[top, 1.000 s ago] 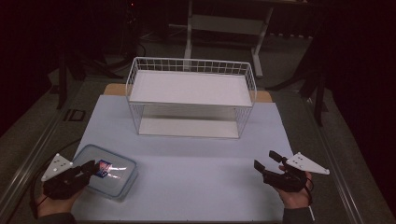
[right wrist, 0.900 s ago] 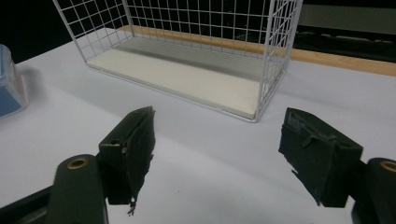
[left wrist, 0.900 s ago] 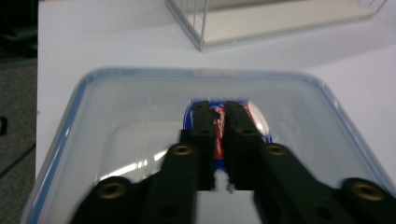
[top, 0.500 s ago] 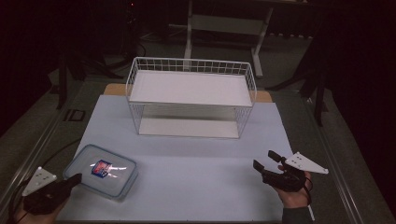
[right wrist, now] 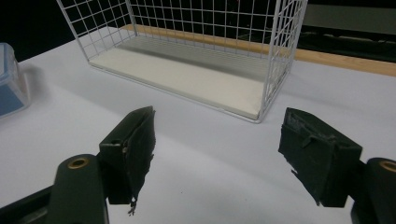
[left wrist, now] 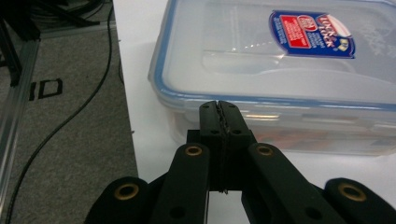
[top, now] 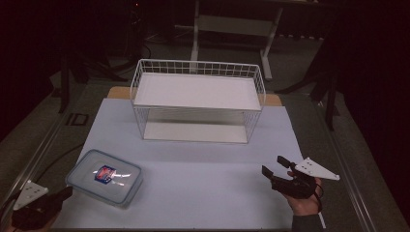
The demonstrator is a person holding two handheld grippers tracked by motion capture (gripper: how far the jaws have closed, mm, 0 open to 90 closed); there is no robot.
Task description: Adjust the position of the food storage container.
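Note:
A clear plastic food box (top: 105, 177) with a blue-rimmed lid and a red and blue label lies flat near the table's front left. It looms close in the left gripper view, lidded box (left wrist: 275, 70). My left gripper (top: 65, 192) sits at the front left corner, just short of the box, jaws pressed together with nothing between them (left wrist: 219, 114). My right gripper (top: 274, 165) rests at the front right, held by a hand, jaws spread wide over bare table (right wrist: 217, 140).
A white wire rack (top: 198, 99) with an upper shelf stands at the back middle of the white table (top: 203, 169); its base board (right wrist: 187, 77) lies ahead of the right gripper. Cables (left wrist: 70, 116) run over grey floor left of the table.
My left gripper has pulled back from the box toward the front left corner and now sits off its lid. The right gripper has stayed put.

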